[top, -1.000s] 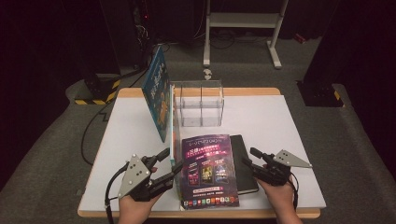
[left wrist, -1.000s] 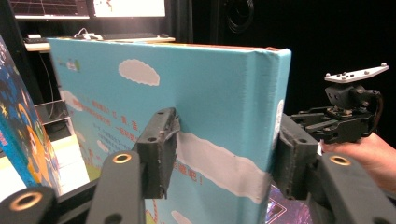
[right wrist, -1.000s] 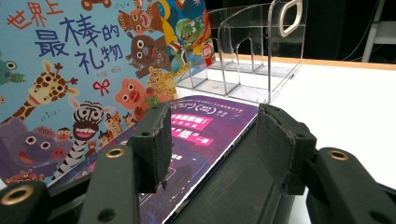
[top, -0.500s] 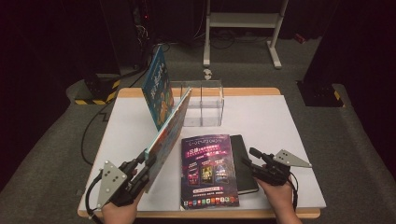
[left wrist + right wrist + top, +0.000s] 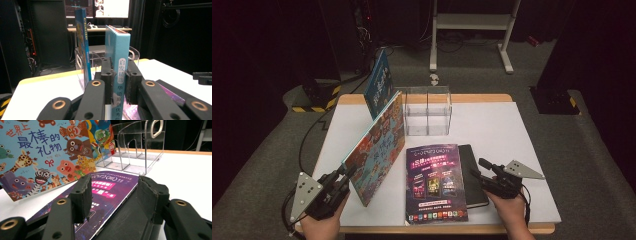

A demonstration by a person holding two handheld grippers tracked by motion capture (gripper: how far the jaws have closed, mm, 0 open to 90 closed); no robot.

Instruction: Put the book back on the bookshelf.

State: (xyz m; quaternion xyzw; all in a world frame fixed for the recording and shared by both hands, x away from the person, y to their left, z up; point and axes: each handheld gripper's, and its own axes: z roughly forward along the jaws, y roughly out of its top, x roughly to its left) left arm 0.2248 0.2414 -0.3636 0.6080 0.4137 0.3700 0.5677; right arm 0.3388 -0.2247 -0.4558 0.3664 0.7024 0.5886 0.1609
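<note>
The left hand-held gripper (image 5: 343,176), low in the left of the high view, has its black jaws clamped on the spine of a picture book (image 5: 379,146); they have just been closing, and the book sits squarely between them. In the left gripper view the ribbed pads (image 5: 107,82) press both sides of that teal spine (image 5: 119,75), printed with dark characters. The book is a thin, flat hardcover, lifted on edge and tilted, running from lower left up toward the middle of the high view, its glossy cover crowded with cartoon animals (image 5: 42,157).

Behind it, a second blue book (image 5: 378,82) stands slanted against a clear plastic organiser (image 5: 428,111), a boxy rack with see-through dividers in the upper middle of the white counter (image 5: 522,140).

The right hand-held gripper (image 5: 480,168) sits low in the right of the high view, jaws parted at a middling width with nothing between them. In the right gripper view its two chunky pads (image 5: 82,195) hover over a glossy purple magazine (image 5: 110,190) lying flat, which overlaps a matte black notebook (image 5: 472,175) with rounded corners. Both lie centre-bottom on the counter, just right of the held book.
</note>
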